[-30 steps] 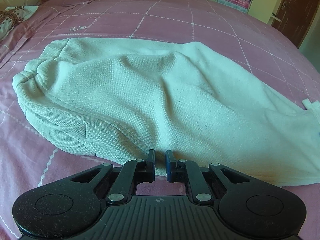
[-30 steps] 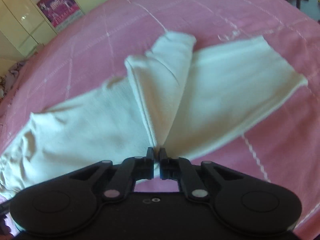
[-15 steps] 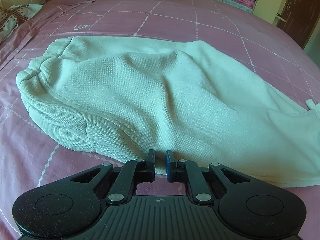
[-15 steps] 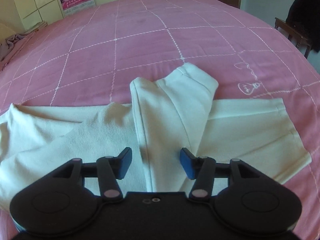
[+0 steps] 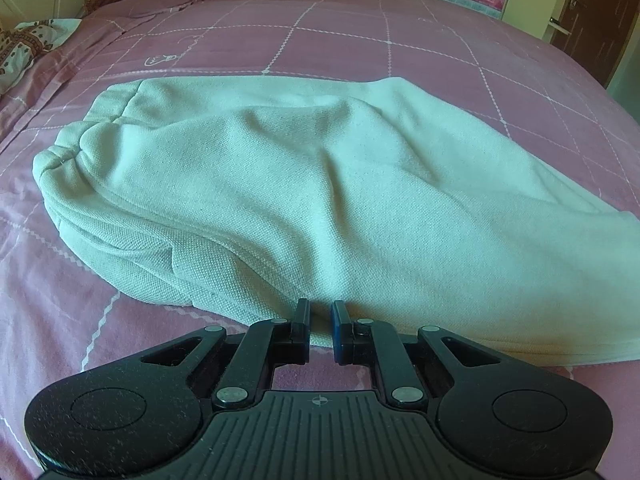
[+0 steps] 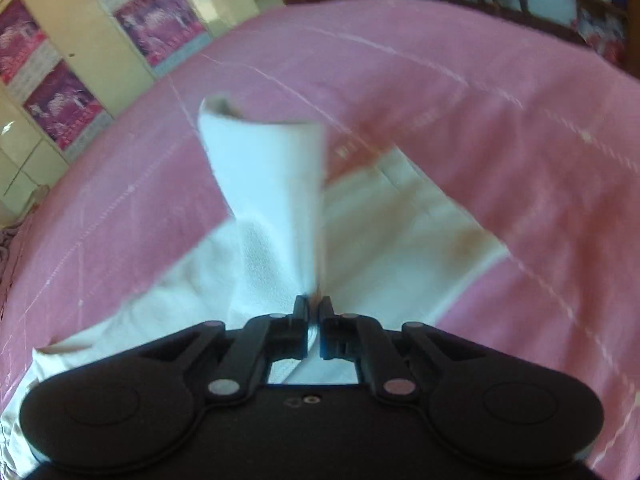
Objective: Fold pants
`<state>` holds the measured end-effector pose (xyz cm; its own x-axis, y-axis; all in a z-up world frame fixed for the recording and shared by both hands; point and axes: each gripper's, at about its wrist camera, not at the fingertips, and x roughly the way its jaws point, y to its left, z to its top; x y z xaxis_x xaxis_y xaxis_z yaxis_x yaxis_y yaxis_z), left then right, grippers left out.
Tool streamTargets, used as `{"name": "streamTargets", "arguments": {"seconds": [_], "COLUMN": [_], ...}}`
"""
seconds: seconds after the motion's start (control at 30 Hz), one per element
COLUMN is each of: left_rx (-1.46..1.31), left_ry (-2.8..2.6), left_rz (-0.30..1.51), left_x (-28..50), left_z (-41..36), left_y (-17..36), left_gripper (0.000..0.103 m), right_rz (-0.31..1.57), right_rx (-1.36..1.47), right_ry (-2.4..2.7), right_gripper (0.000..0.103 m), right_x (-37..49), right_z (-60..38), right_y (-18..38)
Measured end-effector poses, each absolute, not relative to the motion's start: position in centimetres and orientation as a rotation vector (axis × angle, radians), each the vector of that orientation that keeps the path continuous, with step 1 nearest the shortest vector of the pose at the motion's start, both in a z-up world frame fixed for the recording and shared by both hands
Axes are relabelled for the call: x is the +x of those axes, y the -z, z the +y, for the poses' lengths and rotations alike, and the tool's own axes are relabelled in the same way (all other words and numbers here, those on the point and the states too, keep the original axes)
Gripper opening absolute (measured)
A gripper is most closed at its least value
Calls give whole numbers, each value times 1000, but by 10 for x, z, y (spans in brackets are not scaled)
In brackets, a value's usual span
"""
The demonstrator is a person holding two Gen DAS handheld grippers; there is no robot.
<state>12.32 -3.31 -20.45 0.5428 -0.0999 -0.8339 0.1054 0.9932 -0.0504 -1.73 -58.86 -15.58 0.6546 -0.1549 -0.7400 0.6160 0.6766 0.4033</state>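
The pale pants (image 5: 304,196) lie spread across the pink bed cover (image 5: 360,52), waistband bunched at the left of the left wrist view. The left gripper (image 5: 320,312) sits at their near edge, jaws nearly closed on a fold of the cloth. Over on the right, the right gripper (image 6: 314,304) is clamped on a pant leg (image 6: 272,184), which stands lifted off the bed, though that view is blurred.

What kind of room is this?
Most likely a bedroom. A big bed with a pink checked cover fills the view, pale cream cupboard doors with purple posters stand behind it, and light knitted pants lie spread on the bed.
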Motion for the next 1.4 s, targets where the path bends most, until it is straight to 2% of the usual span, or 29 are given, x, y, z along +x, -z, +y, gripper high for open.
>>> {"name": "streamTargets", "arguments": {"seconds": [0.1,0.13,0.17,0.2,0.27,0.47,0.53,0.57,0.6,0.67,0.77,0.87,0.93,1.0,1.17,1.23,1.33,1.4], "left_rx": [16,19,22,23,26,24,27,27,25,18,16,46,80,111,159,158,190,222], "left_ry": [115,110,107,104,100,94,96,96,95,94,90,79,79,78,99,112,147,176], "left_rz": [991,991,991,990,988,988,987,985,985,983,970,934,943,957,954,966,978,982], "left_x": [123,123,122,122,122,122,122,122,122,122,119,115,117,118,118,120,123,125], "left_z": [-34,-36,-36,-37,-37,-38,-37,-38,-38,-37,-37,-40,-44,-46,-47,-45,-44,-44], "left_y": [205,205,204,205,205,205,205,205,205,205,204,199,198,203,203,202,202,202], "left_gripper": [11,11,11,11,11,11,11,11,11,11,11,11,11,11,11,11,11,11], "right_rz": [703,683,660,645,620,568,577,594,610,595,486,194,72,120,440,532,599,589], "right_rx": [711,739,790,828,868,989,976,950,915,881,862,809,713,698,780,792,760,782], "right_ry": [459,442,420,410,408,436,438,430,413,366,271,156,151,222,483,547,563,549], "right_gripper": [7,12,25,34,34,31,26,15,9,8,7,4,4,4,4,4,5,13], "right_x": [-27,-27,-27,-26,-22,-16,-12,-8,-2,8,32,34,20,10,-24,-32,-28,-25], "right_z": [-587,-588,-591,-595,-603,-614,-612,-609,-605,-595,-578,-557,-550,-564,-607,-612,-610,-610], "right_y": [168,168,168,169,171,181,181,178,174,158,111,25,-8,6,122,153,170,165]}}
